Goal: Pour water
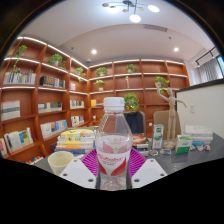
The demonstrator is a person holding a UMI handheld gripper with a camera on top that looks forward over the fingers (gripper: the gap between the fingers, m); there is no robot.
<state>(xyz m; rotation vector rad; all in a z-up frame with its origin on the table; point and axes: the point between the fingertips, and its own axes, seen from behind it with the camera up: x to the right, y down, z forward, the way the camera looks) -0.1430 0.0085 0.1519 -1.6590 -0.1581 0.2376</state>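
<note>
With the camera looking level along the fingers, the gripper sits low at the table edge, both magenta pads pressed against a water bottle standing upright between them: clamped on it. Bottle is clear plastic, white cap on, pale label band around the middle; print unreadable. Water level can't be judged. Left of the bottle: a pale yellow bowl, contents not visible, and a stack of books just behind it. Right of the bottle: small green-and-white boxes, text too small. Behind the bottle: lit wooden shelves with books and plants.
</note>
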